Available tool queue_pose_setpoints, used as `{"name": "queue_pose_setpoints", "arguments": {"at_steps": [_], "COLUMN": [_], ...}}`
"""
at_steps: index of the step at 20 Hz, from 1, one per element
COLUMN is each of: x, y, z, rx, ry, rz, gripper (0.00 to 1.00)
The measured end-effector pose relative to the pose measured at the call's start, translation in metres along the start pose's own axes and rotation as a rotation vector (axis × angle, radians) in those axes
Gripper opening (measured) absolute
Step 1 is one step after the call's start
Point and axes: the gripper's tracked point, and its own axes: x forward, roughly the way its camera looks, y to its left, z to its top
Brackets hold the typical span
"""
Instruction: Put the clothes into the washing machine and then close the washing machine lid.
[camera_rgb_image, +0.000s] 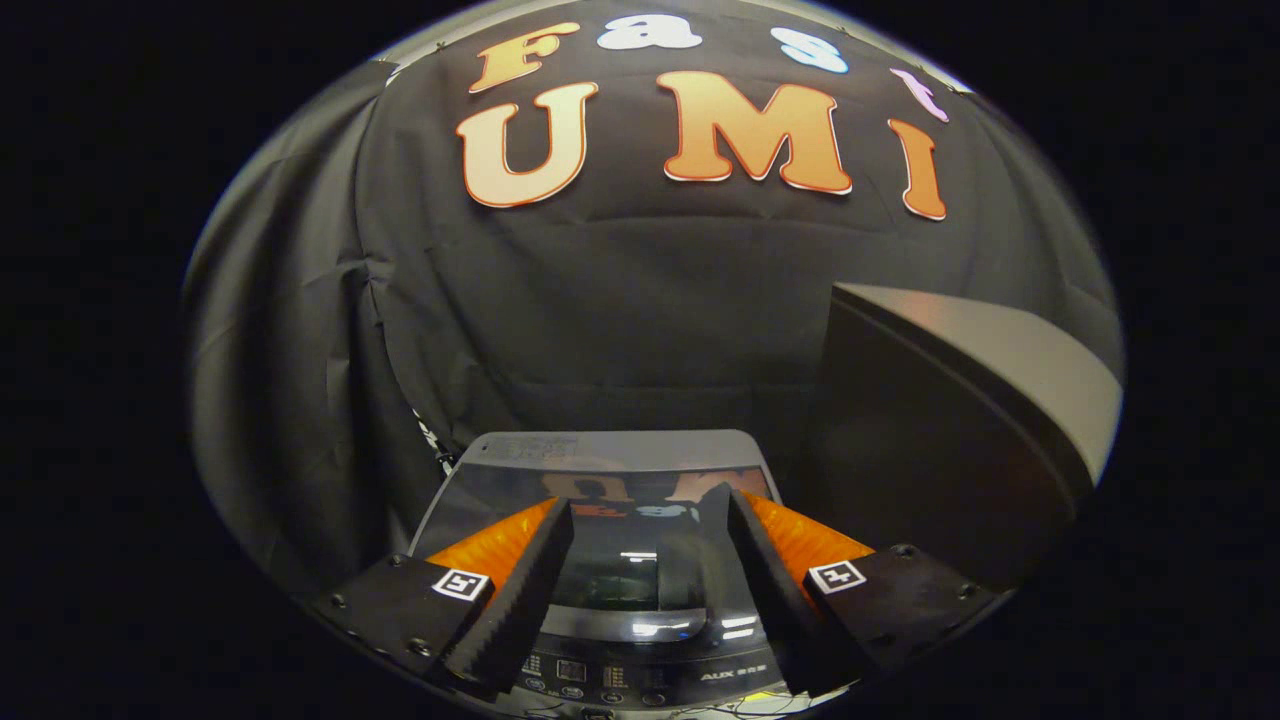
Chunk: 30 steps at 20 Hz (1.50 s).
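Gripper (640, 510) hangs above the washing machine (610, 640), fingers (520, 590) spread apart with nothing between them. The glass lid (600, 480) lies flat and closed under the fingertips, its control panel (620, 680) nearest. A dark grey box (960, 420) stands just beside the machine, beyond the fingers

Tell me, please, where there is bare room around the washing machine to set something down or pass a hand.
The closed glass lid of the washing machine lies bare between and beyond the open gripper fingers. Free air runs from the lid's far edge to the black cloth wall. To the right a dark bin crowds close. The control panel is best avoided.
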Motion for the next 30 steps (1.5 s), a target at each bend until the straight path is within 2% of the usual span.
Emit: {"name": "queue_pose_setpoints", "arguments": {"at_steps": [5,13,17,22,30], "x": [-0.075,-0.215,-0.28,-0.357,-0.406], "y": [-0.009,-0.094,-0.156,-0.231,-0.31], "z": [0.07,0.139,0.151,0.146,0.137], "rx": [0.014,0.01,-0.006,-0.014,0.049], "ry": [-0.143,-0.3,-0.375,-0.424,-0.475], "rz": [0.088,0.078,0.023,-0.022,-0.088], "gripper": [1.0,1.0,1.0,1.0,1.0]}}
